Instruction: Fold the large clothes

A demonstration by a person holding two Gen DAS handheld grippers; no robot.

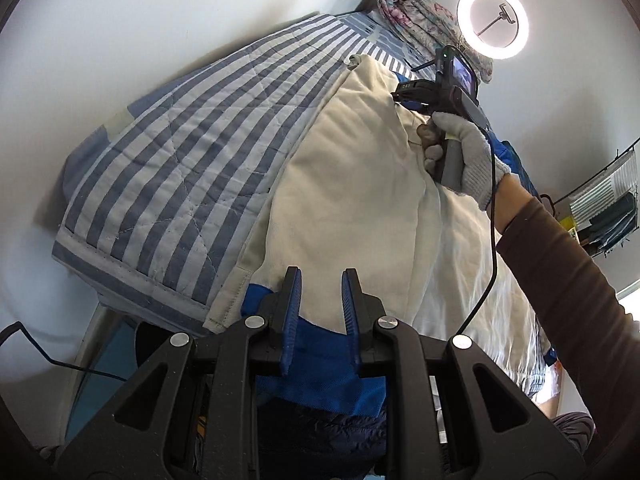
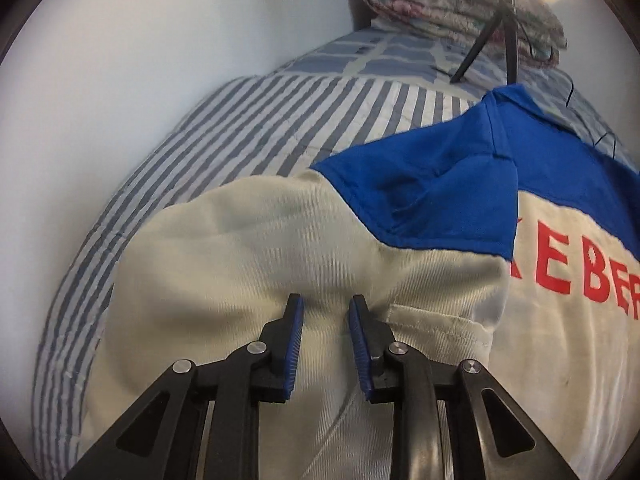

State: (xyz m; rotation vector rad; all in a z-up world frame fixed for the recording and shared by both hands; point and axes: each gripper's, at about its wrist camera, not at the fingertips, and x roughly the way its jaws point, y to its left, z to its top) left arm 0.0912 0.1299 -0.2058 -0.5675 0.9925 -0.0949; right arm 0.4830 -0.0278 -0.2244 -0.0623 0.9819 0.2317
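A large cream work jacket [image 1: 360, 184] with blue panels lies spread on a striped bed. My left gripper [image 1: 322, 280] is at its near end, shut on a bunched blue edge [image 1: 320, 360] that sits between the lower pads. In the right wrist view the jacket [image 2: 280, 248] shows a blue shoulder panel [image 2: 432, 188] and red lettering [image 2: 580, 276]. My right gripper [image 2: 326, 304] pinches a raised ridge of the cream cloth, with creases running into its fingers. From the left wrist view, that right gripper [image 1: 404, 98] is at the jacket's far part, held by a gloved hand [image 1: 468, 156].
The blue-and-white striped quilt [image 1: 180, 168] covers the bed against a white wall on the left. A folded floral blanket [image 2: 460, 12] lies at the head. A ring light [image 1: 493, 26] on tripod legs [image 2: 476, 48] stands there. A rack of clothes [image 1: 608, 208] hangs at the right.
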